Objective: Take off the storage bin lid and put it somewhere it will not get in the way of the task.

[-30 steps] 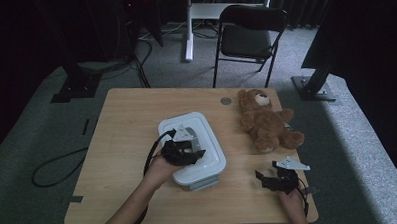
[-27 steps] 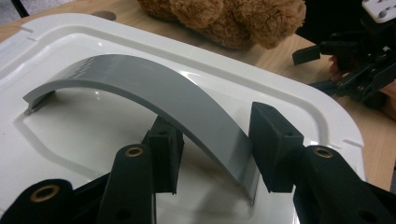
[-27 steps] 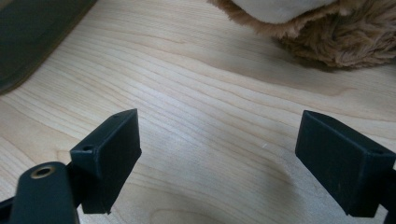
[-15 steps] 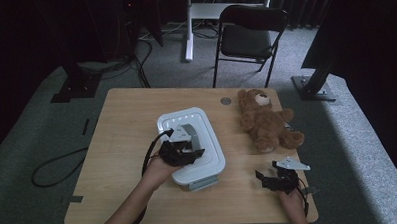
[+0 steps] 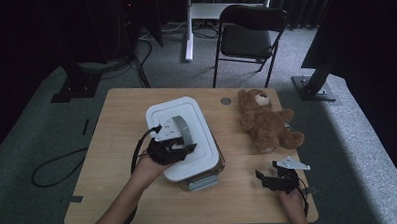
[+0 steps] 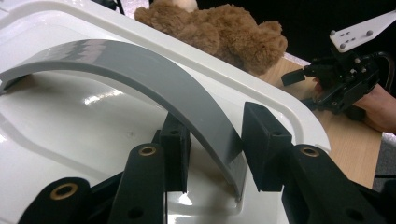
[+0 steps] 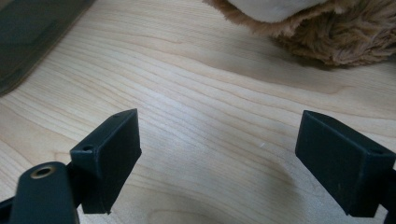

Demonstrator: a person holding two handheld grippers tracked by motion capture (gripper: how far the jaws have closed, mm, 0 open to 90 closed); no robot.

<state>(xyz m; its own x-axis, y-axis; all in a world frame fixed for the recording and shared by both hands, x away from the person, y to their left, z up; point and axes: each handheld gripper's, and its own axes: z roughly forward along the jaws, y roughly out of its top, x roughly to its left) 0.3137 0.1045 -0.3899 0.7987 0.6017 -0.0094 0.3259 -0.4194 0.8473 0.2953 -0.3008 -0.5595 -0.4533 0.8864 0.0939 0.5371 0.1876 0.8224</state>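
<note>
My left gripper [image 6: 212, 154], just closing, clasps the grey handle [image 5: 183, 128] running near-to-far atop the white lid [image 5: 196, 117]; my right gripper [image 5: 270, 178] rests open, far right.

We count 1 white storage box [image 5: 187, 142] at the centre of the frame, with 1 grey handle [image 5: 183, 128] on its lid. 1 brown teddy bear [image 5: 265, 120] lies right of centre. 1 folding chair [image 5: 249, 37] stands at the top. 2 tongs: 1 lower centre [image 5: 180, 148], 1 lower right [image 5: 265, 175].
</note>
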